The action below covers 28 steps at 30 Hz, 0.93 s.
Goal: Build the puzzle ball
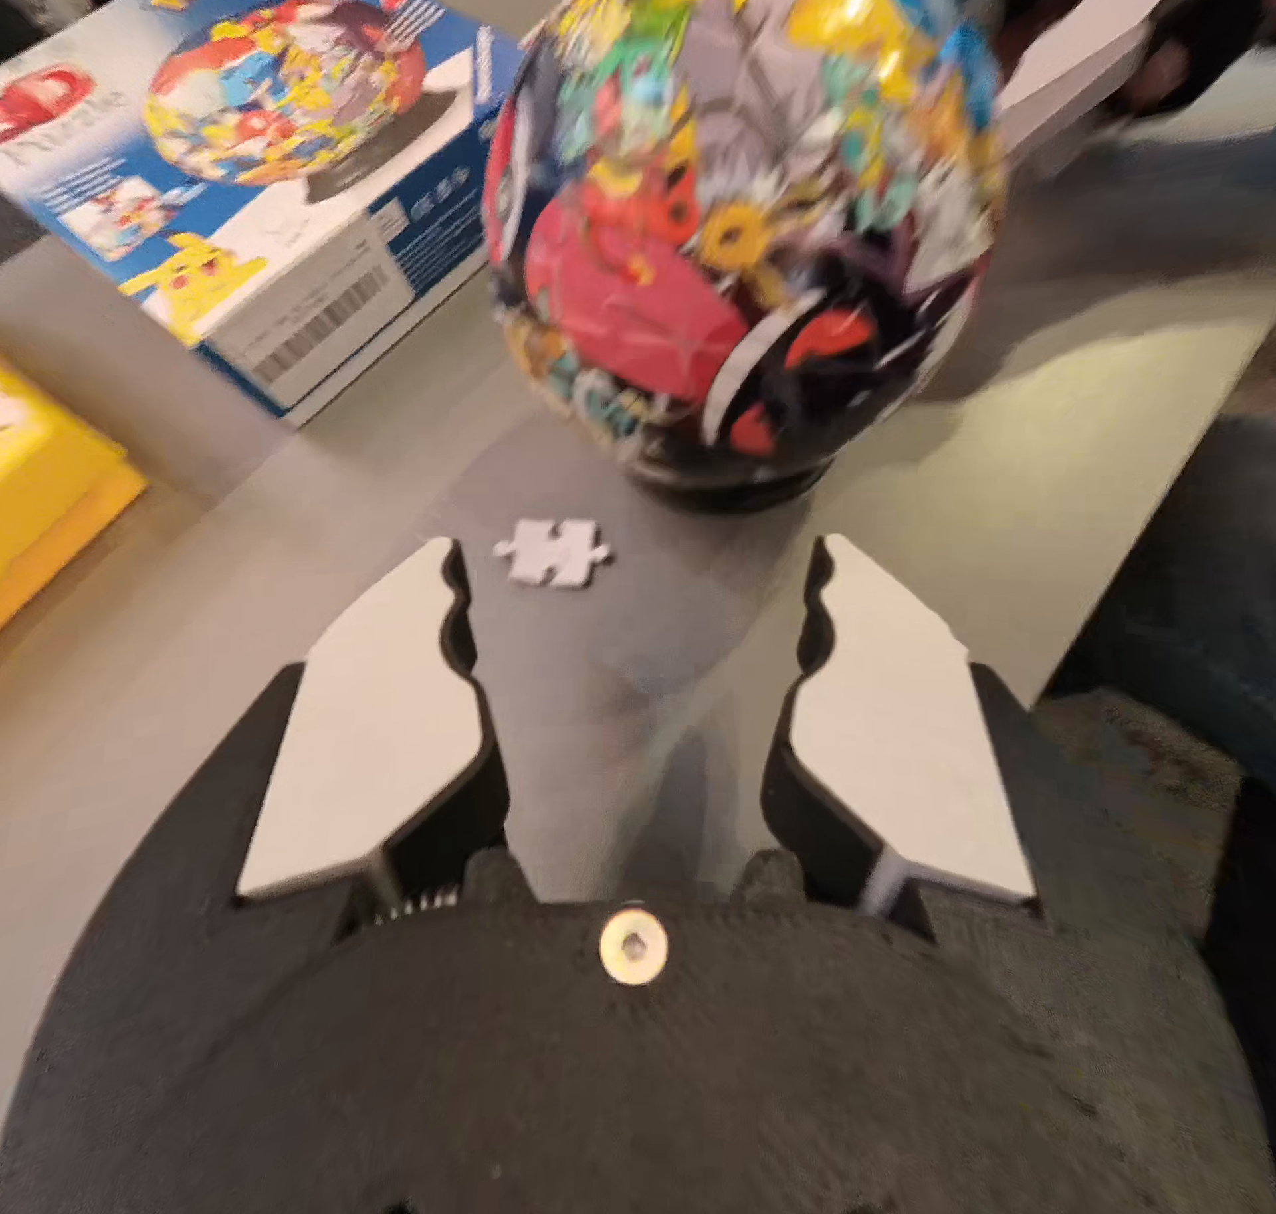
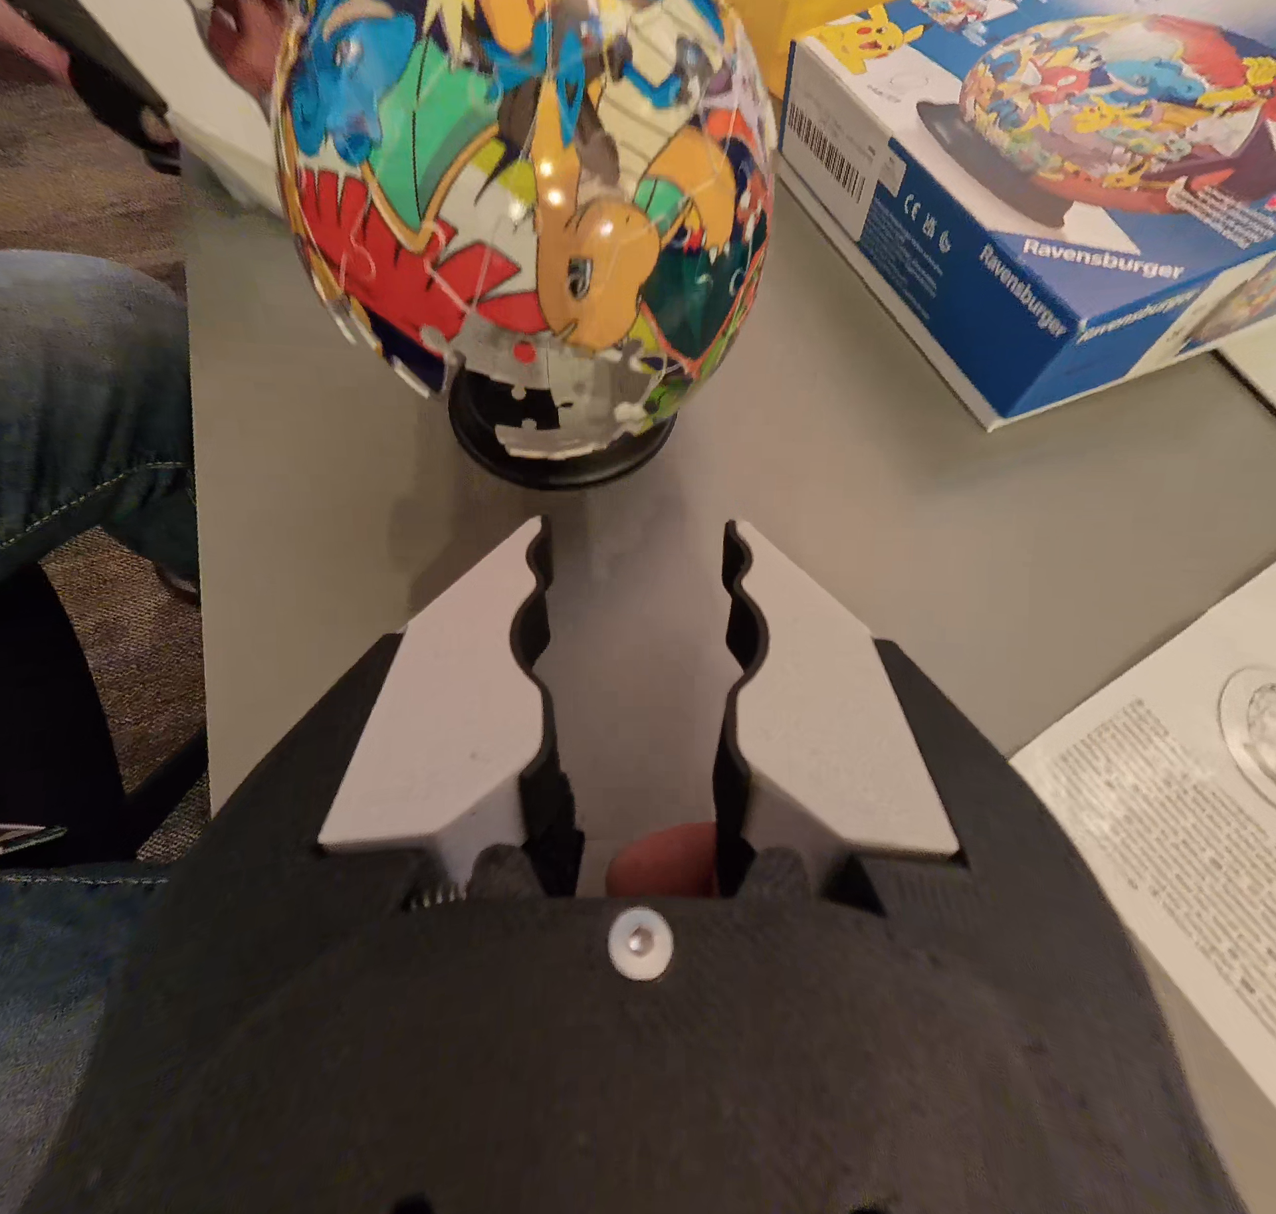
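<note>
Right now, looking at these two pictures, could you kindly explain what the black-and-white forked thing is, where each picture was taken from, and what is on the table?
No robot is involved: a person holds a two-fingered gripper in each hand, and a camera on each looks forward along its fingers. One picture is from the left gripper, the other from the right gripper. Both are open and hold nothing.

On the grey table stands the puzzle ball, almost complete, on a black stand. The right view shows a gap near its bottom. A loose piece, plain side up, lies just ahead of the left gripper's fingertips. Nearby are the blue puzzle box, something yellow and a printed sheet. A person's jeans-clad leg shows beside the table.
</note>
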### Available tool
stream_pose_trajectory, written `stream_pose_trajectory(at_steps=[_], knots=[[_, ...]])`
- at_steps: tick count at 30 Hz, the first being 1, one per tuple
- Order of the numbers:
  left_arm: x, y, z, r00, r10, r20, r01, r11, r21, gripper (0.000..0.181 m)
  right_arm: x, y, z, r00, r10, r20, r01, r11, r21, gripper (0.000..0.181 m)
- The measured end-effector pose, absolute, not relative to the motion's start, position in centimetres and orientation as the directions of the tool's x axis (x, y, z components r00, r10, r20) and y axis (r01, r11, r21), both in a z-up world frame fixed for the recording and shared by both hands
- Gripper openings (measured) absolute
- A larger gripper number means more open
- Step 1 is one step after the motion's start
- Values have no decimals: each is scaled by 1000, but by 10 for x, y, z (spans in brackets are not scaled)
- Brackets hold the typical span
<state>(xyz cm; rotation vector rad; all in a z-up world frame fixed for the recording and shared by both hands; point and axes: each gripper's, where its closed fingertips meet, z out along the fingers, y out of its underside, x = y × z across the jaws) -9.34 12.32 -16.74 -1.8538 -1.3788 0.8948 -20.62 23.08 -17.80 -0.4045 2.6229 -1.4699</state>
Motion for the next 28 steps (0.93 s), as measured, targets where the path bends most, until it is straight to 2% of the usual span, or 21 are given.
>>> stream_pose_trajectory(at_steps=[2, 8, 16, 20, 21, 23, 28], knots=[[-81, 101, -179, 192, 955, -225, 591, -295, -751, 89, -204, 235, -185, -960, -277, 33, -174, 505, -845, 46], [-75, 86, -201, 246, 933, -264, 674, -361, -645, 79, -206, 236, -183, -970, -240, 28, -147, 496, -856, 40], [-112, 90, -211, 321, 929, -183, 663, -359, -657, 70, -208, 234, -190, -973, -232, -7, -122, 539, -833, 36], [-119, 100, -216, 360, 932, -32, 674, -284, -682, 48, -209, 234, -192, -975, -222, 12, -135, 546, -827, 33], [-120, 98, -216, 348, 937, -25, 681, -271, -680, 48, -209, 233, -193, -975, -224, 13, -138, 552, -822, 33], [-119, 97, -216, 349, 937, -20, 681, -268, -681, 38, -209, 233, -195, -974, -225, 8, -136, 561, -816, 33], [-115, 97, -214, 352, 934, -70, 663, -301, -685, 37, -211, 233, -195, -977, -215, -5, -120, 562, -819, 32]])
